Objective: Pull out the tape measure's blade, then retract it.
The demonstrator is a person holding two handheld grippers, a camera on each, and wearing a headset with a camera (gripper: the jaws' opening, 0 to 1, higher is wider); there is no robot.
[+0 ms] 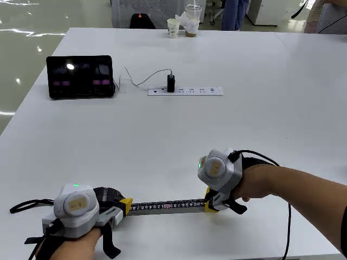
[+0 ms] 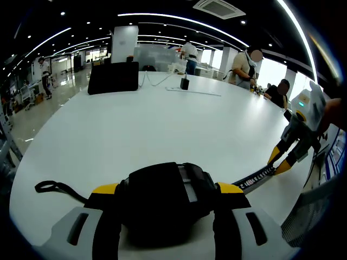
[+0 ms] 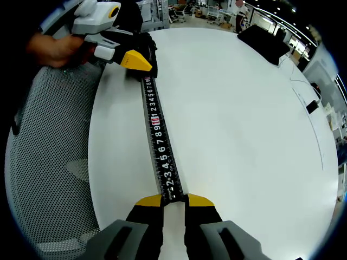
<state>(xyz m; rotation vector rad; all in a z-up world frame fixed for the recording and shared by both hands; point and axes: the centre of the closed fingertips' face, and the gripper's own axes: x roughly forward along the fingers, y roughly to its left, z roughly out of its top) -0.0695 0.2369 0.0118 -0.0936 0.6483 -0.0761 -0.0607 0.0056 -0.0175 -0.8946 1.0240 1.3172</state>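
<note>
- White table (image 1: 162, 124) bears everything near its front edge.
- Black tape measure case (image 2: 162, 195) sits clamped in the left gripper (image 1: 120, 207); the right gripper (image 3: 174, 201) pinches the blade (image 3: 159, 135) tip.
- Pull-out looks underway; next, likely draw further, then ease back straight.
- Right gripper view makes blade markings legible; left gripper view blurs them.

The blade (image 1: 168, 206) lies stretched along the table (image 1: 260, 97), from the tape measure (image 1: 107, 195) in the left gripper (image 1: 120, 203) to the pinching right gripper (image 1: 209, 206): a low bar across that gap. Ahead of both claws, bare tabletop, wide open. Far ahead of the left gripper stands a tablet (image 1: 80, 76); a power strip (image 1: 185, 91) lies far ahead between the two. A black strap (image 1: 30, 203) trails outside the left gripper.
</note>
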